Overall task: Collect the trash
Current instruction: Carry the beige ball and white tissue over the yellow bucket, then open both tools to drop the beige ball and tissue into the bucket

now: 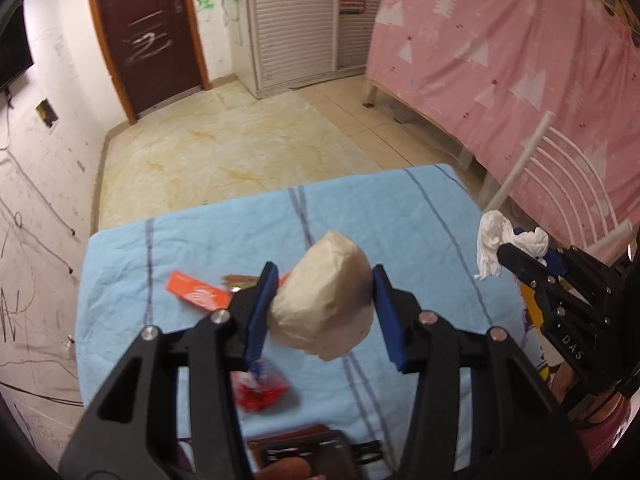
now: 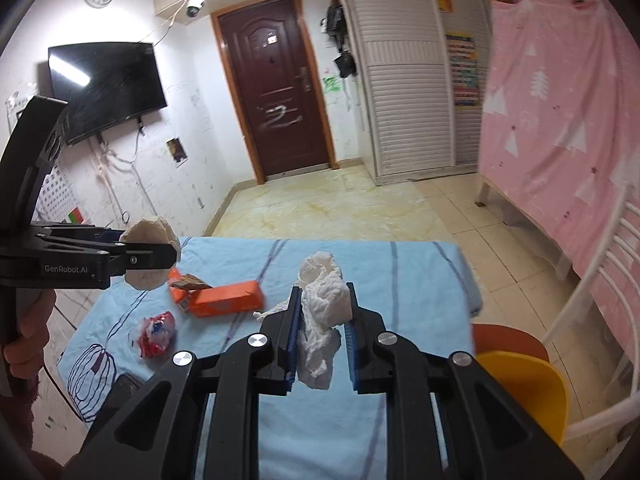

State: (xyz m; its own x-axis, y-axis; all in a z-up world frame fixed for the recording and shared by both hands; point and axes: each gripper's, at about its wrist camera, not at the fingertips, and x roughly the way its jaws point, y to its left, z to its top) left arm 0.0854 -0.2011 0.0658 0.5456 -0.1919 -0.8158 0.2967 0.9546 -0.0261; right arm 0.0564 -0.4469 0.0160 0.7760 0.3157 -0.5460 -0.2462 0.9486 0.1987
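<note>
Left gripper (image 1: 326,300): you hold it above the table, its blue-padded jaws pressed on either side of a beige paper ball (image 1: 324,300).
Beige paper ball: crumpled, lifted clear of the table, pinched at its middle between your left jaws. From the right wrist camera it shows at the far left, above the table's left edge.
Right gripper (image 2: 322,332): you hold it above the table too, jaws closed on a crumpled white tissue (image 2: 322,312).
White tissue: bunched between your right jaws, part of it sticking out past the fingertips and a strip hanging below, off the table.
Table (image 2: 400,276): covered with a light blue cloth with dark stripes and a line drawing near its left corner.
Orange box (image 2: 224,300): lying flat on the table, left of centre, near the far edge.
Small opened packet (image 2: 188,282): orange and brown, on the table, touching the orange box at its left end.
Red wrapper (image 2: 158,334): crumpled red and white, on the table, nearer to you than the orange box and apart from it.
Dark flat object (image 1: 304,452): at the near edge of the table, blurred; you cannot tell what it is.
Yellow chair (image 2: 528,396): just beside the table's right edge, below your right gripper.
White metal chair back (image 2: 600,292): right of the table, in front of a pink curtain (image 2: 560,100).
Your left hand (image 2: 28,336): wrapped round the handle of the left gripper, off the table's left side.
</note>
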